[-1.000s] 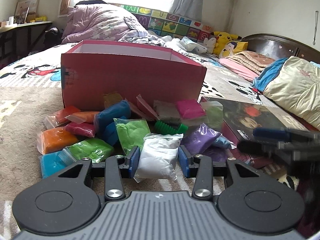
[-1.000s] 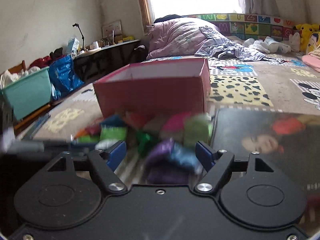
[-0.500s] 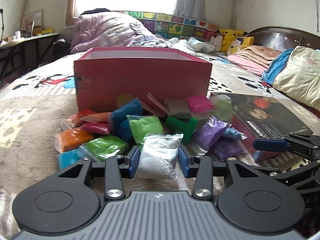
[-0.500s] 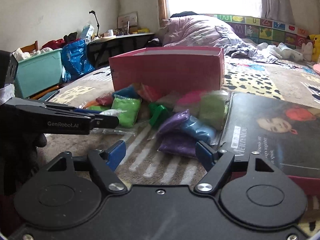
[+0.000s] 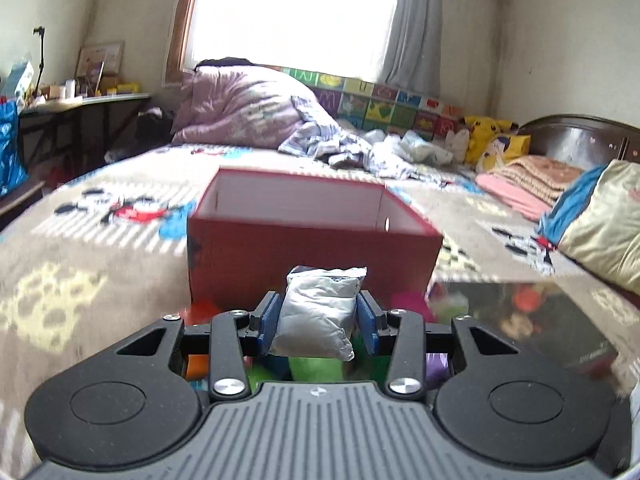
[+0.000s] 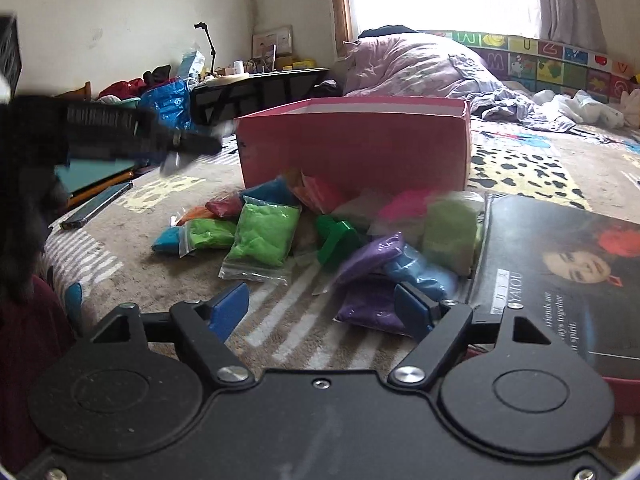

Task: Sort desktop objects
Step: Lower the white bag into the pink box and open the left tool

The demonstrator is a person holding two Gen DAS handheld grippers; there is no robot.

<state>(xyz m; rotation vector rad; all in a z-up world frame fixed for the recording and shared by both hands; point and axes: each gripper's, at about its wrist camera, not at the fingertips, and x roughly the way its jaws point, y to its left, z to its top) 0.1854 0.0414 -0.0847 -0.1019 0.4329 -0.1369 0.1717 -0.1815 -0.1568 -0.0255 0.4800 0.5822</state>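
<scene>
My left gripper [image 5: 316, 320] is shut on a white powder bag [image 5: 318, 314] and holds it raised in front of the open pink box [image 5: 312, 236]. In the right wrist view the left gripper shows as a dark blurred shape at the far left [image 6: 120, 136], raised beside the pink box [image 6: 352, 144]. My right gripper [image 6: 320, 310] is open and empty, low over the blanket, just short of a purple bag [image 6: 370, 308]. A pile of coloured bags, such as a green one [image 6: 264, 236] and a light blue one [image 6: 420, 272], lies in front of the box.
A dark glossy magazine [image 6: 560, 272] lies right of the pile. A phone [image 6: 96, 204] lies at the bed's left edge. A green plastic piece [image 6: 336, 236] sits among the bags. Bedding and pillows [image 5: 600, 220] lie at the back and right.
My left gripper has lifted the white bag off the pile and raised it toward the box. My right gripper has edged closer to the purple bag and stays open.
</scene>
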